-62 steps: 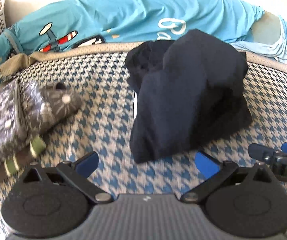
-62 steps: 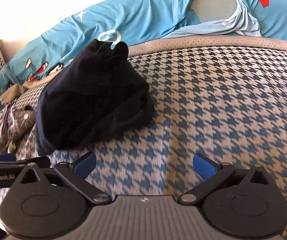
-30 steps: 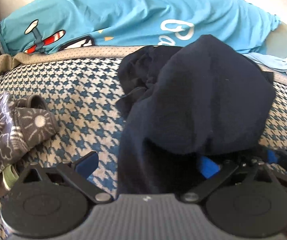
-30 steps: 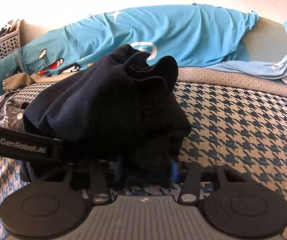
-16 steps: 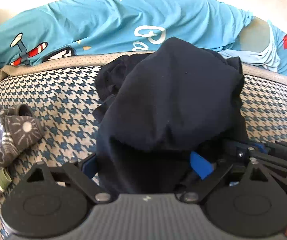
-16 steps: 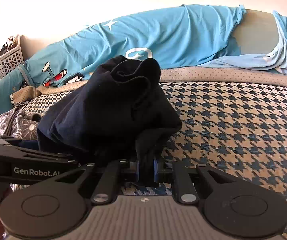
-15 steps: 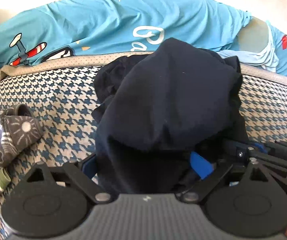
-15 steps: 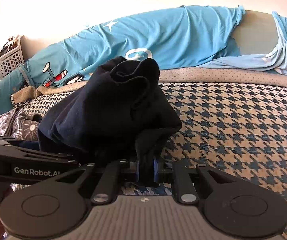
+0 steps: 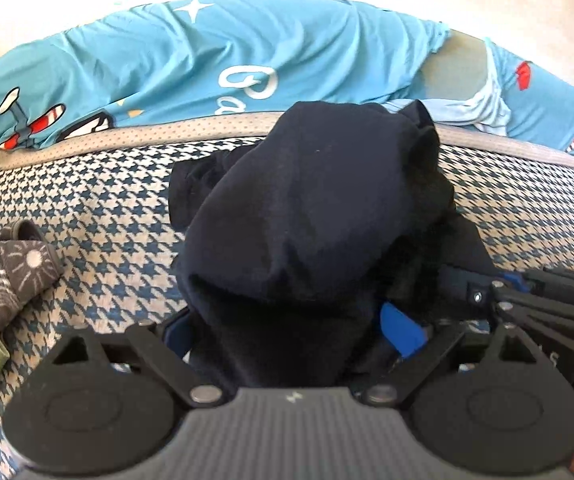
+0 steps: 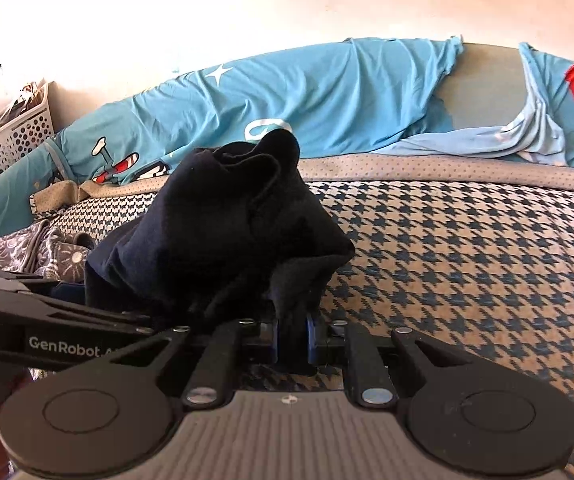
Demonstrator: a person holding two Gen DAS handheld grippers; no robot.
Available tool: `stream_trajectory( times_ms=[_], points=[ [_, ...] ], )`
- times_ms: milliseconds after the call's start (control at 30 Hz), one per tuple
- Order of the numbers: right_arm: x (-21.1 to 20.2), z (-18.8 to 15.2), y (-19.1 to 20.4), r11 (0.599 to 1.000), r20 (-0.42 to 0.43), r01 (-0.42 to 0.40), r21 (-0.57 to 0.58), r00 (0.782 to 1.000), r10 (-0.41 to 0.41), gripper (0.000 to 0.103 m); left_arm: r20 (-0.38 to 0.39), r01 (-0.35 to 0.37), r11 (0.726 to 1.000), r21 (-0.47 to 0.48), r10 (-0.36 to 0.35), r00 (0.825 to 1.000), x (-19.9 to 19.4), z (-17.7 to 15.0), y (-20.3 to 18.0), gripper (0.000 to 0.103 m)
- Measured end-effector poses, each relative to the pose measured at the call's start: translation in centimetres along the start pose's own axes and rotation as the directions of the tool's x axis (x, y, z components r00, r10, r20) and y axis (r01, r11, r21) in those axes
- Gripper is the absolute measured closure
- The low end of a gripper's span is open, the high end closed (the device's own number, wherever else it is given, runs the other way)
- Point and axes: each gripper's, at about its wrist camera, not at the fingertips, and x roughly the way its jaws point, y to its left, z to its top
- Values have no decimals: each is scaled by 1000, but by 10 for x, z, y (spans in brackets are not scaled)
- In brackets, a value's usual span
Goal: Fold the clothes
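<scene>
folding has barely begun: the dark garment (image 10: 223, 236) lies bunched on the near houndstooth bed (image 10: 467, 264). right gripper (image 10: 291, 338) pinches its near edge; left gripper (image 9: 287, 332) stands wide around cloth, apparently not pressing.

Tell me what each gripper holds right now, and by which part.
The right gripper pinches a near fold of the dark garment. The left gripper stands wide around its near edge, gripping nothing.

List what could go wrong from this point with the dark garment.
The right tongs pinch only a narrow fold of the bunched dark garment, so it may slip free. The left tongs stand wide with cloth between them, perhaps catching several layers. Lifting it crumpled could drag it across the houndstooth cover.
</scene>
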Motion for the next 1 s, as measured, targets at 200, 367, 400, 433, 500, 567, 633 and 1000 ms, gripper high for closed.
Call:
stream_trajectory(
  times_ms=[200,367,400,433,500,567,633,1000],
  points=[
    [-21,0,-7,1000,17,12,7,1000,-12,89,8,24,999,39,-25,1000,-10,-3,-17,8],
    [-39,-1,-13,1000,38,22,22,999,-23,89,22,47,997,64,-48,999,-19,-5,-28,7],
    [-43,-1,-15,999,42,26,27,999,-27,89,25,52,996,67,-54,998,-21,-5,-30,7],
    [-46,-2,-17,999,44,31,35,999,-33,89,28,58,996,71,-60,998,-23,-5,-32,7],
    [-53,-2,-20,998,46,38,50,998,-41,89,32,70,994,78,-73,997,-26,-5,-35,7],
    [-59,-4,-24,997,51,47,57,997,-50,89,38,80,993,91,-84,996,-29,-6,-39,7],
    [-65,-5,-26,996,55,60,61,996,-63,89,44,85,991,105,-90,995,-32,-6,-43,6],
    [-92,-13,-41,985,50,139,105,988,-145,89,67,101,984,143,-112,991,-41,-10,-54,3]
  ],
)
